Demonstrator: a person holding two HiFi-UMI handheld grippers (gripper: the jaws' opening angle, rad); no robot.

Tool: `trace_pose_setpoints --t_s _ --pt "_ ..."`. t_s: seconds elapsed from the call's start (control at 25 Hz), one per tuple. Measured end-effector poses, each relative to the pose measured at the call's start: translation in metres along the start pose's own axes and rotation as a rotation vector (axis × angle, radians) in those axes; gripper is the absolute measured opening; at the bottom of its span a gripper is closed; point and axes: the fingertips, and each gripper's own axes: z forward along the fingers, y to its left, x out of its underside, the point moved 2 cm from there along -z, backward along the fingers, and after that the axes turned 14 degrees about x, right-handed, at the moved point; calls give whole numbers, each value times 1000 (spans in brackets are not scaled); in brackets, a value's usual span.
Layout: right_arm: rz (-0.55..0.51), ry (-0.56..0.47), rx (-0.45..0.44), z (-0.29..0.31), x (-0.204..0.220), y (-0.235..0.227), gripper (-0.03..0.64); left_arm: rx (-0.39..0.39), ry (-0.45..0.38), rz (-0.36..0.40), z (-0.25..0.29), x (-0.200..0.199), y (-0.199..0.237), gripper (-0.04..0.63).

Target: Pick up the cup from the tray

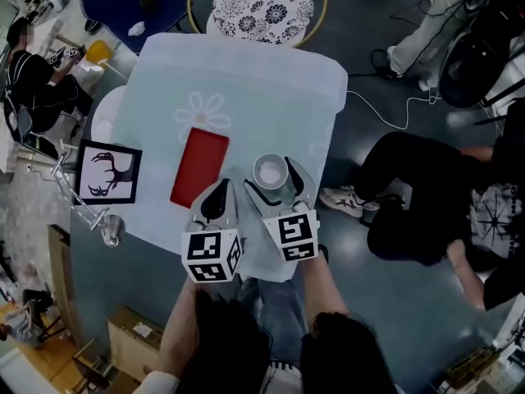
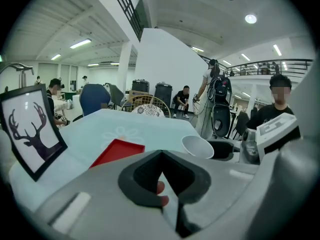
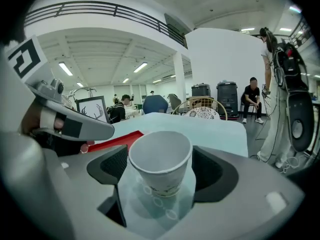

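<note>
A white paper cup (image 1: 271, 171) (image 3: 160, 161) stands upright between the fingers of my right gripper (image 1: 274, 180) (image 3: 160, 171), which is shut on it just right of the red tray (image 1: 199, 165) (image 3: 117, 140). The tray holds nothing. I cannot tell whether the cup's base touches the pale blue tablecloth (image 1: 246, 89). My left gripper (image 1: 219, 189) (image 2: 161, 156) hovers beside the right one at the tray's near end, jaws together and holding nothing. In the left gripper view the cup (image 2: 197, 146) shows to the right, beyond the tray (image 2: 117, 151).
A framed deer picture (image 1: 108, 172) (image 2: 27, 129) stands at the table's left edge, with a glass (image 1: 112, 230) below it. A patterned round chair (image 1: 262, 6) sits at the far side. People (image 1: 426, 187) sit close on the right.
</note>
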Motion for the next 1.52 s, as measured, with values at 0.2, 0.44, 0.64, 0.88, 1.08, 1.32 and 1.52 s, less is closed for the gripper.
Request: trace_pose_setpoints --t_s 0.2,0.44,0.64,0.88,1.08,1.32,1.52 --pt "-7 -25 27 -9 -15 -6 423 -5 -8 -69 -8 2 1 0" --pt "11 -88 50 -32 -50 -7 424 -9 -76 -89 -32 -19 -1 0" --pt "11 -104 51 -48 -67 -1 425 -10 -102 -71 -51 -34 -7 0" --pt "-7 -127 60 -70 -89 5 426 -1 -141 -47 -73 -52 -20 0" --pt "-11 -149 63 -99 -98 6 431 31 -196 -45 -93 -62 -39 0" --pt "-18 -159 55 -123 -120 14 433 34 -211 23 -110 -83 -56 0" --pt "-43 -161 19 -150 -132 30 390 42 -234 44 -128 -92 -72 0"
